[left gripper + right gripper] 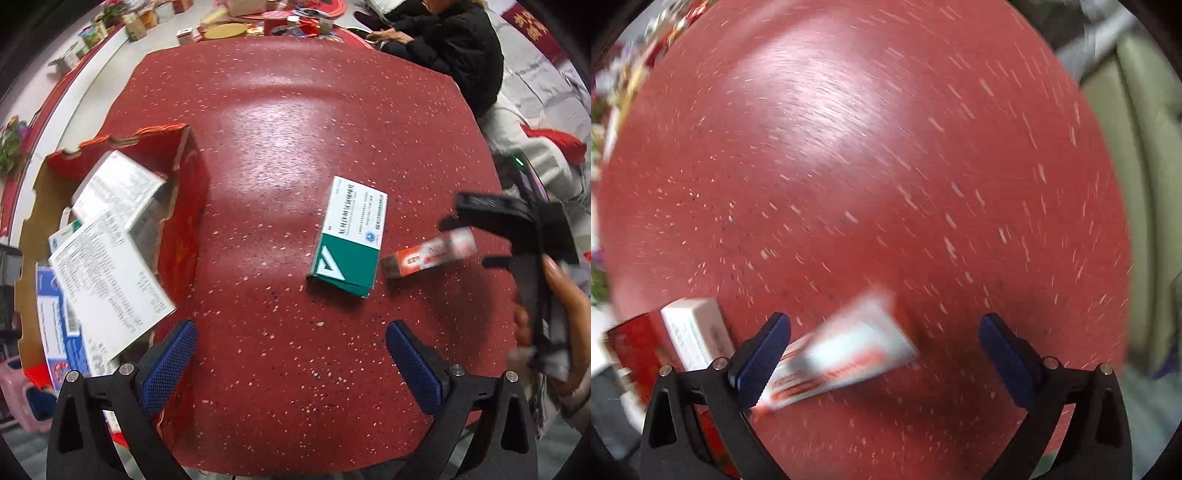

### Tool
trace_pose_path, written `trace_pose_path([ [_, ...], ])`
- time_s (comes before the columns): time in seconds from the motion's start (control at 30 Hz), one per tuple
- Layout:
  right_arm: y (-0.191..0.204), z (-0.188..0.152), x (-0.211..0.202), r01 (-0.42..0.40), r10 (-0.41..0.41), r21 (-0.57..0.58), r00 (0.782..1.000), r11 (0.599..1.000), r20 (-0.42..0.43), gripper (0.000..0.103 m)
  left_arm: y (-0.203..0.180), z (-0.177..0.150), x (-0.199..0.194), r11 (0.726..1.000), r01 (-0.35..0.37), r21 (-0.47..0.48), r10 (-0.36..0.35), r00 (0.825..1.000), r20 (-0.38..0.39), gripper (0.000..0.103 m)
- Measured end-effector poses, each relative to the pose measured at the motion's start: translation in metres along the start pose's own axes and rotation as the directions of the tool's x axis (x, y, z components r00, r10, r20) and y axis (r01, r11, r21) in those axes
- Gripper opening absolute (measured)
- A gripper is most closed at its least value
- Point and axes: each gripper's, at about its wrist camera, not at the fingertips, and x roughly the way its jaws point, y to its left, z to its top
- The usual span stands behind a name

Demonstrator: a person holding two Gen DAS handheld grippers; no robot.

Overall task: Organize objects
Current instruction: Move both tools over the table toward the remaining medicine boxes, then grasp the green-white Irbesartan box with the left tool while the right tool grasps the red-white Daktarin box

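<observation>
The print on the green-and-white box (349, 236) and the white boxes (110, 280) is too small to read.

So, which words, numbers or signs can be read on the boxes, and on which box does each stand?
Green and white box: white triangle sign; print too small to read.
Orange and white box: blurred, unreadable.
White boxes in the red tray: dense print, unreadable.
Blue and white box: barcode only.
No text reads clearly.
</observation>
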Motion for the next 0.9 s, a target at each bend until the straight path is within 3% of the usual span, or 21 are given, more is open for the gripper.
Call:
trace_pose_path([
  [0.1,-0.024,-0.011,-0.002,-0.146,0.147,0.086,0.989,0.985,0.002,0.102,-0.017,0.015,0.015,0.997,-0.021,0.074,0.020,1.000,0.008,0.103],
  [0.2,-0.038,-0.021,0.000,-0.281,0.288,0.240,0.958,0.929,0.005,0.102,-0.032,0.035,0.035,0.991,-0.046,0.127,0.045,0.999,0.012,0.103],
  [0.23,-0.038,-0.021,-0.002,-0.278,0.284,0.241,0.959,0.930,0.009,0.102,-0.034,0.040,0.040,0.991,-0.043,0.123,0.043,0.999,0.005,0.103],
  [0.27,-0.030,-0.018,-0.006,-0.236,0.241,0.168,0.971,0.957,-0.006,0.102,-0.035,0.046,0.046,0.994,-0.036,0.106,0.037,0.999,-0.008,0.103],
  [0.33,-0.012,-0.010,-0.013,-0.160,0.159,-0.060,0.987,0.985,-0.007,0.102,-0.031,0.052,0.052,0.999,0.000,0.039,0.001,1.000,-0.019,0.103],
  [0.4,0.008,-0.018,-0.025,-0.055,0.066,-0.322,0.998,0.945,0.022,0.102,-0.030,0.055,0.057,1.000,0.013,0.001,-0.013,1.000,-0.022,0.103],
  [0.5,0.021,-0.035,-0.023,-0.031,0.033,-0.519,0.999,0.854,-0.004,0.102,-0.037,0.059,0.070,1.000,0.001,0.014,0.000,1.000,-0.022,0.103],
  [0.7,0.047,-0.057,0.008,0.026,-0.028,-0.644,1.000,0.765,0.007,0.102,-0.051,0.067,0.106,1.000,-0.020,0.021,0.021,0.999,-0.042,0.103],
  [0.9,0.047,-0.056,0.016,0.097,-0.062,-0.661,0.995,0.744,0.076,0.103,-0.056,0.065,0.127,1.000,-0.017,0.021,0.018,0.998,-0.052,0.103],
])
